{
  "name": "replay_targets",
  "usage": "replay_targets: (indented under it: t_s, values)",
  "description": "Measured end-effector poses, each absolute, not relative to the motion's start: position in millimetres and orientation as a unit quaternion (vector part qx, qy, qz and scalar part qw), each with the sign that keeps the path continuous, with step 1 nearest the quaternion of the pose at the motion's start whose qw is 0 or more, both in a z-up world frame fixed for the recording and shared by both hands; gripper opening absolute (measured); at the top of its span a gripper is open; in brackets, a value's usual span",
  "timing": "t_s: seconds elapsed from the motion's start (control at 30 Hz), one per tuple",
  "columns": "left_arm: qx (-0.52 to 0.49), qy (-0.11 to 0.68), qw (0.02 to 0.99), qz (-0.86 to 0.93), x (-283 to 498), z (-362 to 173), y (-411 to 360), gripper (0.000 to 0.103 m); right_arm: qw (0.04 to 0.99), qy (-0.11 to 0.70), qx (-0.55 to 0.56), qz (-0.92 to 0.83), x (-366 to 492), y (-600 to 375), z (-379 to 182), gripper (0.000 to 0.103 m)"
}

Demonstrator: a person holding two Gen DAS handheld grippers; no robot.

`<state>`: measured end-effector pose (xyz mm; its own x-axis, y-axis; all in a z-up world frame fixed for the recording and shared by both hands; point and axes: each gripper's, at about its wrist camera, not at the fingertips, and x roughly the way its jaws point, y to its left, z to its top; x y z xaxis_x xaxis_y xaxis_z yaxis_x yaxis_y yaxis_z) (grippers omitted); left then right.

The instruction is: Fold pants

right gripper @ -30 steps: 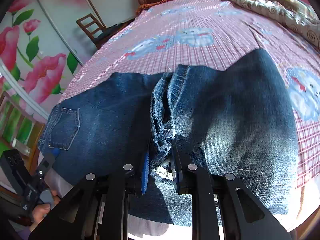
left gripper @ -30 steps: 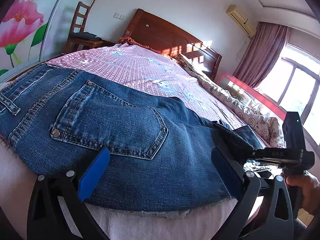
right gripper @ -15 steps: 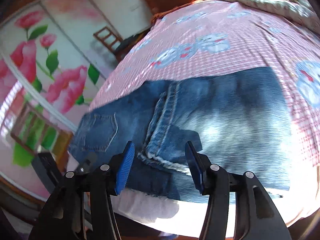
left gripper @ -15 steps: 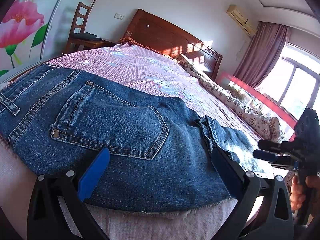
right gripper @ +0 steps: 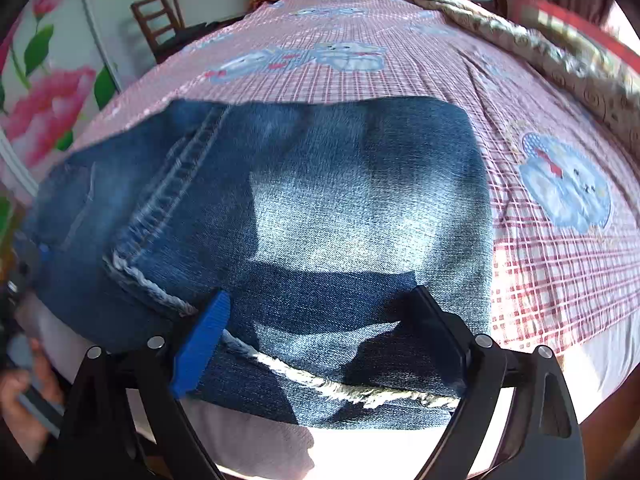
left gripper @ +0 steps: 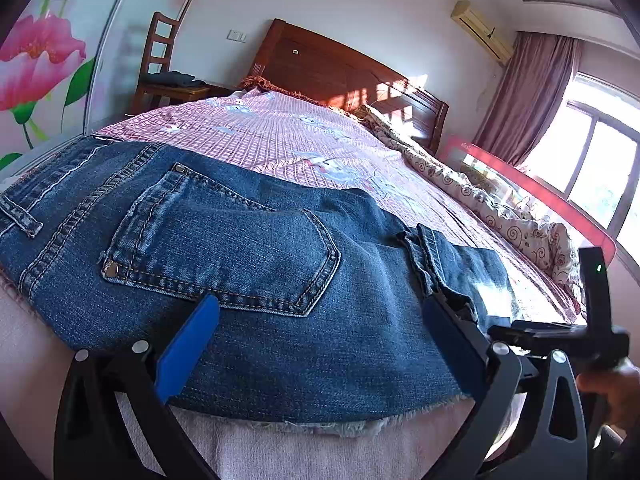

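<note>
Pink checked bedding (right gripper: pixel 400 52) carries the jeans (right gripper: pixel 320 184), folded across the frame's middle. Right gripper (right gripper: pixel 316 344) has just been opened, nothing clamped; left gripper (left gripper: pixel 316 340) is held apart. Heavy, limp denim is best taken at the hem (right gripper: pixel 160 292).

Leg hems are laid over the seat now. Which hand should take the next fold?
Probably right. The right gripper stands open over the frayed hems at the jeans' near edge; the left gripper is open by the back pocket.
</note>
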<state>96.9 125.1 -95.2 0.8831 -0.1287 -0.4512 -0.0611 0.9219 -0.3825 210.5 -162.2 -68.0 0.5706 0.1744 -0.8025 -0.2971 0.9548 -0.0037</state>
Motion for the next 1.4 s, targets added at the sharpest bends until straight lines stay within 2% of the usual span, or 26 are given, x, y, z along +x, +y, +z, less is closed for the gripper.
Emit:
replay_targets:
  t_s: [0.17,0.37,0.5,0.67,0.8,1.0,1.1,1.2,1.4]
  values:
    - [-0.2,0.242,0.949,-0.021,94.5,-94.4,127.5,0.101,0.886,0.441,-0.053,0.132,210.8,-169.0,-68.8,0.096]
    - [-0.252,0.246,0.936,-0.022,79.0,-81.1,149.6,0.101,0.885,0.442,-0.053,0.133,211.3,-169.7,-69.4,0.096]
    - [-0.281,0.192,0.94,0.007,43.0,-55.9,193.2,0.101,0.884,0.444,-0.054,0.134,211.9,-166.9,-69.9,0.096]
    - [-0.412,0.146,0.899,0.03,16.2,-56.3,284.7,0.101,0.886,0.441,-0.054,0.133,212.0,-167.0,-70.3,0.096]
    - [-0.494,0.143,0.857,0.027,22.0,-74.1,326.3,0.101,0.885,0.443,-0.055,0.133,212.5,-167.1,-69.9,0.096]
    - [-0.5,0.179,0.845,0.056,48.3,-94.4,333.3,0.101,0.885,0.443,-0.055,0.133,212.4,-167.1,-69.8,0.096]
    - [-0.459,0.231,0.85,0.115,59.3,-97.6,332.1,0.101,0.886,0.441,-0.054,0.133,212.2,-167.3,-69.6,0.096]
    - [-0.452,0.229,0.856,0.103,62.5,-101.3,329.6,0.101,0.886,0.441,-0.054,0.133,212.6,-167.6,-70.2,0.096]
    - [-0.397,0.284,0.87,0.074,73.8,-93.3,319.3,0.1,0.886,0.44,-0.054,0.133,213.1,-167.2,-70.6,0.096]
